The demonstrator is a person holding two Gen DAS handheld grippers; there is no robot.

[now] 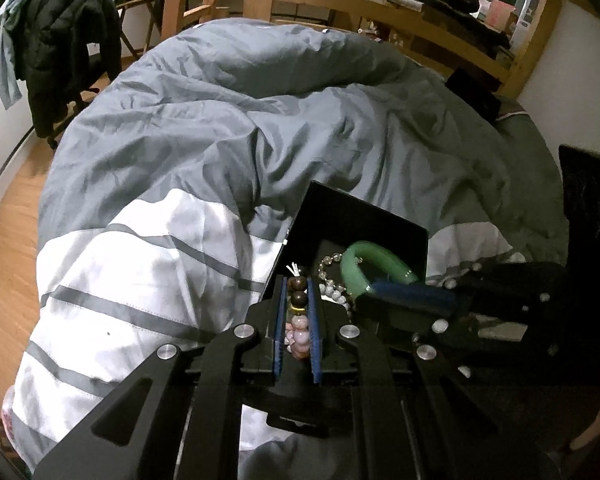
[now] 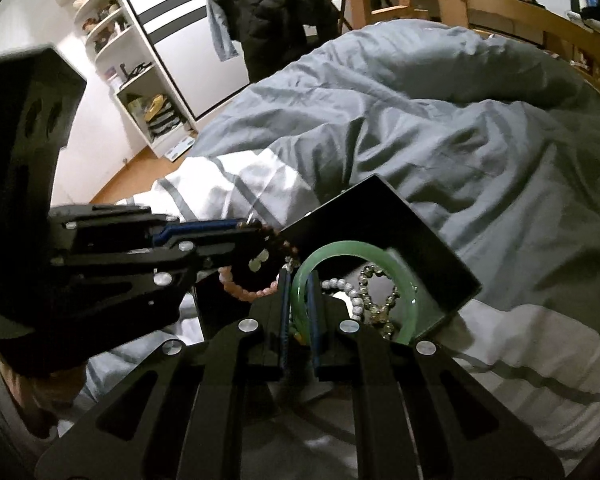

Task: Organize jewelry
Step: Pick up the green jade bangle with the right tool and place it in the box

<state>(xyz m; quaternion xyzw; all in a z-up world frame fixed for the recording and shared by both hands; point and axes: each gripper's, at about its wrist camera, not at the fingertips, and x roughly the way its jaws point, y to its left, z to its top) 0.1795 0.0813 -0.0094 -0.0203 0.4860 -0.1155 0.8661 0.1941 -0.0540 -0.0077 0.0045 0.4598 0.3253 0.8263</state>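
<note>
Jewelry is going into the black box (image 1: 404, 226) on the striped duvet (image 1: 148, 264), and I am carrying two pieces over it at once. My left gripper (image 1: 298, 312) is pinching a beaded bracelet (image 1: 298, 330) of brown and pink beads; my right gripper (image 2: 299, 312) is clamping the green jade bangle (image 2: 340, 250) by its rim. I judge this the drop-off step: next I am lowering each piece clear of the walls, then parting the jaws. Inside, a pearl strand (image 2: 354, 294) and a clear crystal bracelet (image 2: 384, 312) are already lying together.

box (image 1: 364, 216) on duvet (image 1: 220, 128), bangle (image 2: 340, 252) inside box
</note>
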